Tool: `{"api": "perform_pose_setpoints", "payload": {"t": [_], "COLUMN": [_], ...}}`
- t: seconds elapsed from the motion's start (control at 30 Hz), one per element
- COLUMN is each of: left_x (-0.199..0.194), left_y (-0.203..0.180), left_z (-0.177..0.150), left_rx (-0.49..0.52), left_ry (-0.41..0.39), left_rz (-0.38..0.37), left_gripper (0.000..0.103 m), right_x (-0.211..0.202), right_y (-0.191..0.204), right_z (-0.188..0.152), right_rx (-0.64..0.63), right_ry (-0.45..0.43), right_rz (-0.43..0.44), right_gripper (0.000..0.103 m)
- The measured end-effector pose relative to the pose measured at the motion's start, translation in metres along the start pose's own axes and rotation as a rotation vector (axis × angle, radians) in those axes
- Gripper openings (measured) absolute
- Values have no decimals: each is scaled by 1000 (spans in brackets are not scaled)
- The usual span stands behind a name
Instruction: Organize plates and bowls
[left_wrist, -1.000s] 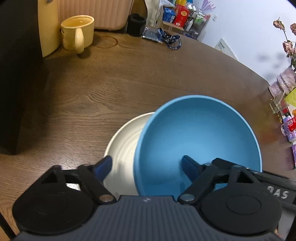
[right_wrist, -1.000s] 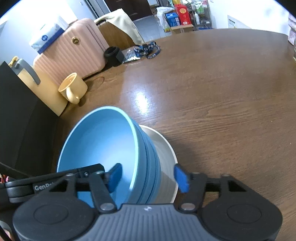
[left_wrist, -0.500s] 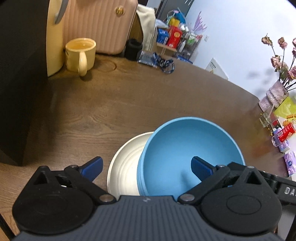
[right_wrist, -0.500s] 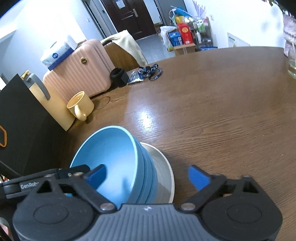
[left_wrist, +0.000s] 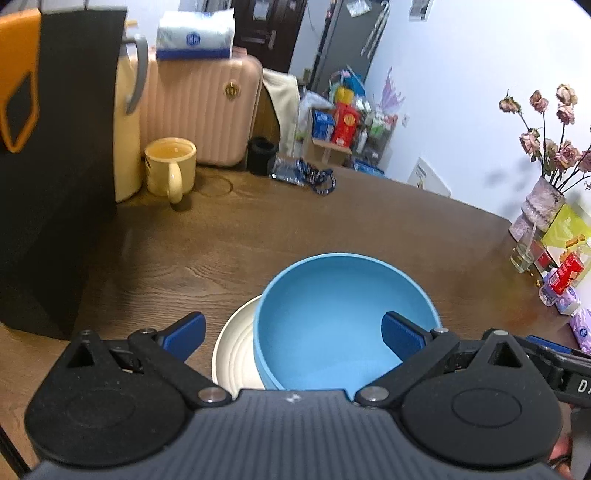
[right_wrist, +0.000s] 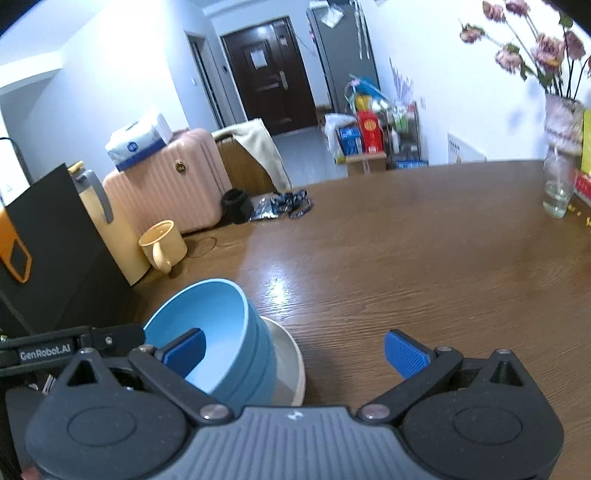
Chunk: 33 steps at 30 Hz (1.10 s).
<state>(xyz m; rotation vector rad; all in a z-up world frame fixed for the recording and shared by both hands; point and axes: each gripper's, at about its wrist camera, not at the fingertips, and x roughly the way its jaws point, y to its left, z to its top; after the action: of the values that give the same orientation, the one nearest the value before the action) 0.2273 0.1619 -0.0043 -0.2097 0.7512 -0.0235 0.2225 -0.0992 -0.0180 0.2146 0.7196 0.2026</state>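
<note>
Wood-grain surface (left_wrist: 332, 221) bears blue bowl (left_wrist: 343, 317) on cream plate (left_wrist: 236, 350); left gripper (left_wrist: 291, 332) and right gripper (right_wrist: 295, 350) jaws spread, pinching nothing; pink suitcase (left_wrist: 199, 110) behind.

Blue bowl (left_wrist: 332, 317): matte light blue, deep, round, upright, mouth up, empty. Outer wall shows horizontal ridges in the right wrist view (right_wrist: 255, 354), possibly several nested bowls; cannot tell. It sits on a cream plate (left_wrist: 236, 350), off-centre, so a crescent of ringed plate surface shows on one side. Cream plate (right_wrist: 291, 365): shallow, round, lying flat on the brown wooden table (left_wrist: 258, 236), near its front edge.
</note>
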Motion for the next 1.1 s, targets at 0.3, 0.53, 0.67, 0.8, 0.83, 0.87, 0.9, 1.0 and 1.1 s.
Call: {"api": "perform_pose_setpoints", "payload": {"t": [0.3,0.53,0.67,0.8,0.83,0.87,0.9,1.0,1.1], "left_x": [-49,-85,-103,-122,-126,-131,-135,-148,-158], "left_y": [-46,-80,-93,-105,-108,-111,-113,-120,-126], "left_z": [-41,-88,-112,-135,-140,-146,-151,-166,-178], "left_rx": [10,34,34,38,40,42,44,50,56], "left_ry": [-57,-55,-61,-79,-83,-90,-95,-111,-122], "left_rz": [42,37,44,52,53,53,53,54,57], "left_gripper": [103,103,103,103,103,103,103,103,103], "right_x": [-66,-117,-143,-166,-171,-176,-181,-195,-207], "right_y": [-35,-56,-66,-73,-76,-78,-81,-87,-91], "right_z": [-34,-73,-92,-104,-106,-108,-112,-121,-129], "right_rx": [-17,-60,-85,-100,-102,-104,-105,-110,-112], "right_ry": [-51,-70,-81,-96,-101,-105,-108,-116,-123], "right_rz": [-14,-29,-31,-33,-34,-35,-37,-42,-47], "right_gripper": [103,103,103,103,103,103,103,103,103]}}
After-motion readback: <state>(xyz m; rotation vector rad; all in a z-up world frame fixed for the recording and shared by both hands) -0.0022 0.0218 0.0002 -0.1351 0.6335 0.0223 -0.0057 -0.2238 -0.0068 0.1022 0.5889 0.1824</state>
